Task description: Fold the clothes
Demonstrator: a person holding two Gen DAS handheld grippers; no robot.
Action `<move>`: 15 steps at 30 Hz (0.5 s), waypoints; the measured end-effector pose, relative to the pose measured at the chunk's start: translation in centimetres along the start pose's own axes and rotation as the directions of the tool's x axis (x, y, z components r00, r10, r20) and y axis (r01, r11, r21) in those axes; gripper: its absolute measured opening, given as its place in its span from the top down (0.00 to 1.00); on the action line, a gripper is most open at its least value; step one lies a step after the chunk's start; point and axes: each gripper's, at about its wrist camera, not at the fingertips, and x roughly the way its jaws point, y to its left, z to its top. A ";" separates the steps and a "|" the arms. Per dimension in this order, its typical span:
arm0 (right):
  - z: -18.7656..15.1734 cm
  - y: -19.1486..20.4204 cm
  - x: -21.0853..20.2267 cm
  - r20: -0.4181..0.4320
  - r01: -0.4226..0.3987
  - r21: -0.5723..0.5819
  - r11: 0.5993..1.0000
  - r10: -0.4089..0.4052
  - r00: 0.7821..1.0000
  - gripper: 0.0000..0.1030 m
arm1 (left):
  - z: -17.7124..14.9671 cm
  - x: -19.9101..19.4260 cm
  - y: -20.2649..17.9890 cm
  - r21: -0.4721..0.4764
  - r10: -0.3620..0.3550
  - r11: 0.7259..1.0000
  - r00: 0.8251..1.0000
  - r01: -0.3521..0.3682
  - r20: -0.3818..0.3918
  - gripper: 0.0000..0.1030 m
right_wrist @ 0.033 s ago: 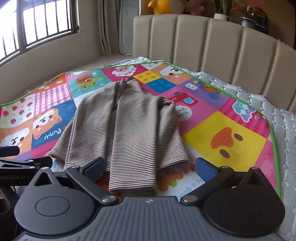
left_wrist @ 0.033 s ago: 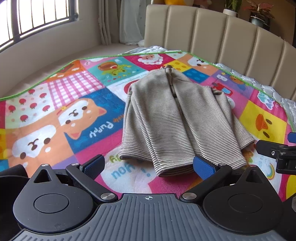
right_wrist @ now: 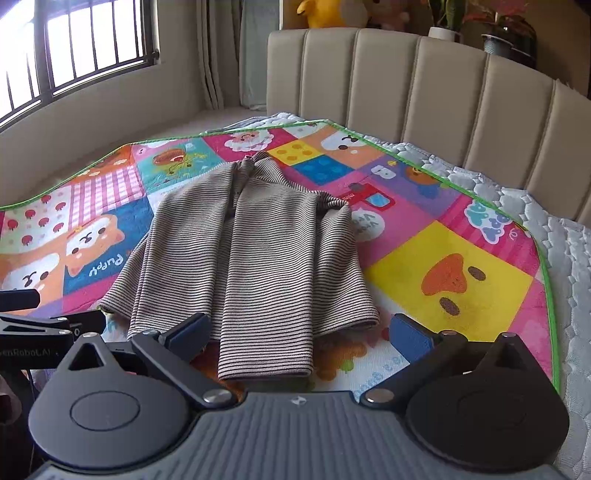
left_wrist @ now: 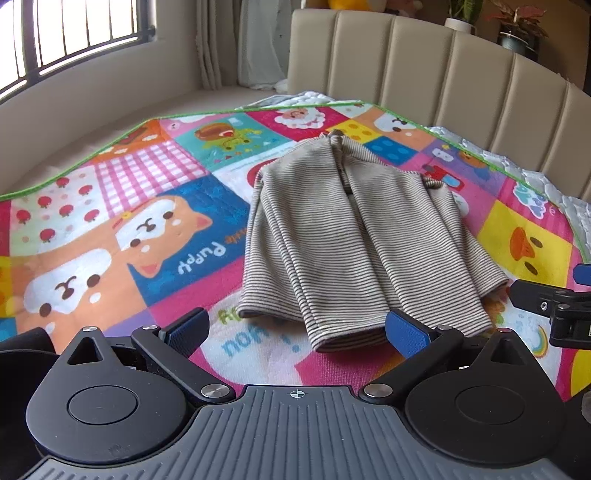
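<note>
A brown-and-white striped top (left_wrist: 354, 236) lies on the colourful play mat (left_wrist: 147, 229), its sleeves folded in over the body and its hem nearest me. It also shows in the right wrist view (right_wrist: 258, 254). My left gripper (left_wrist: 295, 332) is open and empty, just short of the hem's left part. My right gripper (right_wrist: 299, 334) is open and empty, its blue pads (right_wrist: 410, 338) either side of the folded sleeve end. The right gripper's tip shows at the right edge of the left wrist view (left_wrist: 554, 306).
The mat (right_wrist: 461, 273) lies on a quilted white mattress (right_wrist: 569, 266). A beige padded headboard (left_wrist: 443, 74) stands behind it. A barred window (left_wrist: 55, 40) and a ledge are at the left. Potted plants (right_wrist: 509, 29) and a yellow plush toy (right_wrist: 321, 13) sit above the headboard.
</note>
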 end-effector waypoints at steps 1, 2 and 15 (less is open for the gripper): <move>0.0 0.0 0.1 -0.002 0.005 -0.002 1.000 -0.005 1.000 0.00 | 0.0 0.0 0.0 -0.001 -0.001 1.000 1.000 0.001 0.000 0.00; 0.1 0.1 0.1 -0.004 0.010 -0.003 1.000 -0.010 1.000 0.00 | 0.0 -0.1 0.0 -0.001 -0.001 1.000 1.000 0.001 -0.001 0.00; 0.1 -0.1 0.2 -0.013 -0.018 -0.005 1.000 0.018 1.000 0.00 | 0.1 -0.5 0.1 -0.017 -0.011 1.000 1.000 0.011 0.003 0.00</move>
